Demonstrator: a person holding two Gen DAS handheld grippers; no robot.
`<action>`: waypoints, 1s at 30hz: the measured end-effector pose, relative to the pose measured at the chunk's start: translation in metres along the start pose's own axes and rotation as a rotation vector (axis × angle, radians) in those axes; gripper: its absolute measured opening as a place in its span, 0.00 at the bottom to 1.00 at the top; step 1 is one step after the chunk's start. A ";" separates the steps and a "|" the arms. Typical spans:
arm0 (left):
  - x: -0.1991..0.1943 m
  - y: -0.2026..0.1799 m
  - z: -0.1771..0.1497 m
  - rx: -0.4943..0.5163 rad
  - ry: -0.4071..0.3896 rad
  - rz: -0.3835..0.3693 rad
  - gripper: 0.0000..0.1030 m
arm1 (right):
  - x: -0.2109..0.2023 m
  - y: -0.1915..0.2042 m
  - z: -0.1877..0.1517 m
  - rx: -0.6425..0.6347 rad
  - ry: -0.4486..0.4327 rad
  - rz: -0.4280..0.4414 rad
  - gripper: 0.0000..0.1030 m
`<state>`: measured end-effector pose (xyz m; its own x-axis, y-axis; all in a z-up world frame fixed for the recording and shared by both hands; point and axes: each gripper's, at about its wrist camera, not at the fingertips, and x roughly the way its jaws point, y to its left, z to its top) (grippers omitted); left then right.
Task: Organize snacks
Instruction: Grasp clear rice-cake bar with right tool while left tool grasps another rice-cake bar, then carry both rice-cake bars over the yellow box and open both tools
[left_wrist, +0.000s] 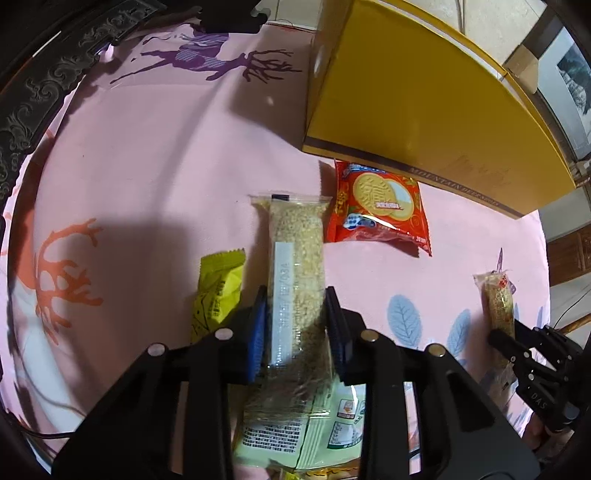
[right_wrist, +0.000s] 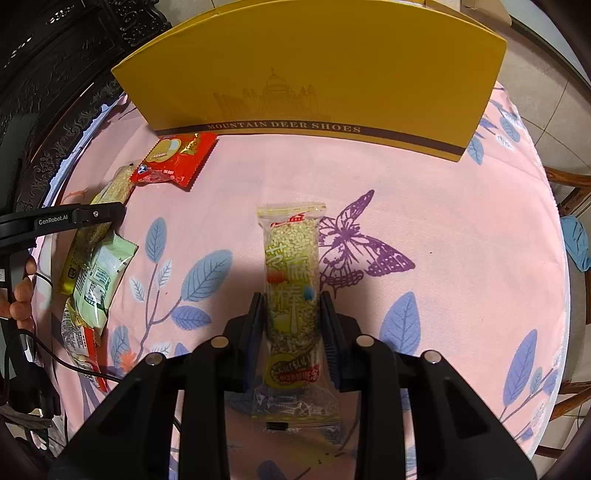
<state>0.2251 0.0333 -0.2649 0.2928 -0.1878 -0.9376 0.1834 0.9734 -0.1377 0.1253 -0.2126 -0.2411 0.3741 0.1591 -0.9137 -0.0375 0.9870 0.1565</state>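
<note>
Risk number one is the grip on both sides, honestly. Left gripper (left_wrist: 295, 325) has its blue pads (left_wrist: 256, 332) pinching a long clear-wrapped sesame bar (left_wrist: 295, 266) across its lower half, and that bar lies partly over a pale green packet (left_wrist: 314, 432), with a yellow-green packet (left_wrist: 218, 291) just beside the left finger. If the lift goes straight up, I reckon the slick wrapper could drag the green packet along or slide out of the pads, since film like that gives little friction. Right gripper (right_wrist: 291, 325) is likewise clamped on its own sesame bar (right_wrist: 293, 280), held about mid-length with both ends hanging free, so a quick swing might make it pivot or droop. Destination looks like the yellow shoe box (right_wrist: 314, 74) standing at the far side of the pink tablecloth (right_wrist: 461, 221), but its wall is tall from here, and I can't tell where the opening is, so a bar carried low could clip the wall and get knocked loose. A red biscuit packet (left_wrist: 376, 210) sits right against the box's base and could get shoved on the way. Squeezing harder is no fix either: those bars look crumbly.
</note>
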 end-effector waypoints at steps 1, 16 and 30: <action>0.000 -0.001 0.000 0.007 0.001 0.006 0.29 | 0.000 0.001 0.000 -0.004 0.000 -0.002 0.30; -0.020 -0.015 -0.004 0.007 -0.042 0.038 0.29 | -0.005 0.004 0.003 -0.024 -0.017 -0.003 0.29; -0.085 -0.026 -0.004 -0.002 -0.153 -0.028 0.29 | -0.053 0.009 0.017 -0.021 -0.133 0.031 0.29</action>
<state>0.1922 0.0244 -0.1832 0.4271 -0.2325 -0.8738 0.1920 0.9677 -0.1636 0.1209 -0.2125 -0.1851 0.4915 0.1860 -0.8508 -0.0698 0.9822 0.1745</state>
